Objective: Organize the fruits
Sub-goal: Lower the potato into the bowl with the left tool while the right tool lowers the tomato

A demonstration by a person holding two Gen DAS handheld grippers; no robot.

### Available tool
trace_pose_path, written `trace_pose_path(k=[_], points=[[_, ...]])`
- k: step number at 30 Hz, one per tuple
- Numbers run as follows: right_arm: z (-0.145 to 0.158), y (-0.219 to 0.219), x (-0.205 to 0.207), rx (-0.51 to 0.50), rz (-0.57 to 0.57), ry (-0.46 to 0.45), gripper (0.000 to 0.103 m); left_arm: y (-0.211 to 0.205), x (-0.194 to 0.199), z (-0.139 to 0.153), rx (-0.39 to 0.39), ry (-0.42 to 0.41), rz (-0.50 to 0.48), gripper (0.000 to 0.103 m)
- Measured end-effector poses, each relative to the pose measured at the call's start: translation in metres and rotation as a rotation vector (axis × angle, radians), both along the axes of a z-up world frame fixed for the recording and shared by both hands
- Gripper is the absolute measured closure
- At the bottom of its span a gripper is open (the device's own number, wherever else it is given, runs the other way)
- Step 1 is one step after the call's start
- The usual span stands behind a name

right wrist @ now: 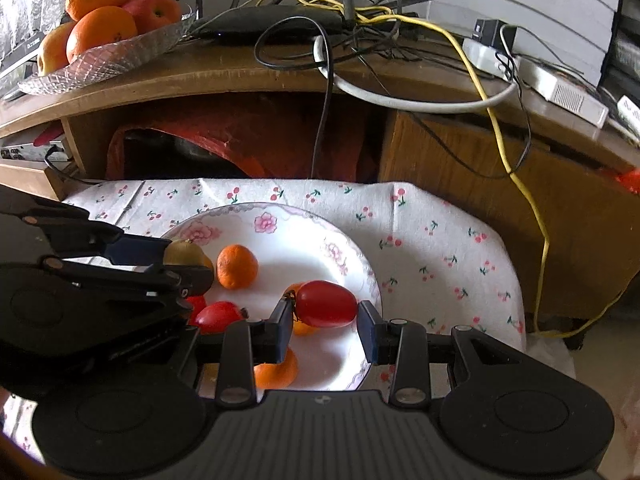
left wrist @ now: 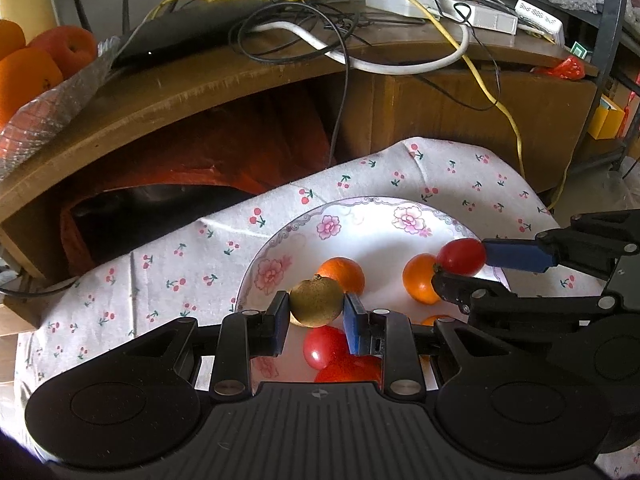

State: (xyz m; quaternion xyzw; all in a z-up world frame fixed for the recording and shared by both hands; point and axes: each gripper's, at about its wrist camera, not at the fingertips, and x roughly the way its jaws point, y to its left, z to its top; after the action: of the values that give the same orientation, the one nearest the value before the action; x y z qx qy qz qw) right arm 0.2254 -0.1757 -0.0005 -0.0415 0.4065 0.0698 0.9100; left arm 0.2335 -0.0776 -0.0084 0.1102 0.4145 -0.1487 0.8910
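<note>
1. Fruits on the flowered plate (right wrist: 352, 256): small, light, round, likely slippery; tomatoes soft, best pinched gently across the middle.
2. Brown kiwi-like fruit (left wrist: 316, 302) clamped between the left gripper (left wrist: 316, 316) pads, apparently raised above red tomatoes (left wrist: 326, 346).
3. Oval red tomato (right wrist: 326, 304) sits lengthwise between the right gripper (right wrist: 326, 322) pads; stem end touching one pad, contact at the other hard to confirm.
4. Small oranges (right wrist: 237, 266) lie loose on the plate, just beside both grippers.
5. Plate rests on cherry-print cloth (right wrist: 440, 240).
</note>
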Motion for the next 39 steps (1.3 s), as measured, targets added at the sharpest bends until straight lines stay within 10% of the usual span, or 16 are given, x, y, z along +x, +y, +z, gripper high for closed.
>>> trace_pose_path(k=[39], points=[[-0.0052,0.0069,0.001,-0.088,0.119,-0.081,0.067,0.0072,0.0072,-0.0092,-0.021,0.019,-0.029,0.067]])
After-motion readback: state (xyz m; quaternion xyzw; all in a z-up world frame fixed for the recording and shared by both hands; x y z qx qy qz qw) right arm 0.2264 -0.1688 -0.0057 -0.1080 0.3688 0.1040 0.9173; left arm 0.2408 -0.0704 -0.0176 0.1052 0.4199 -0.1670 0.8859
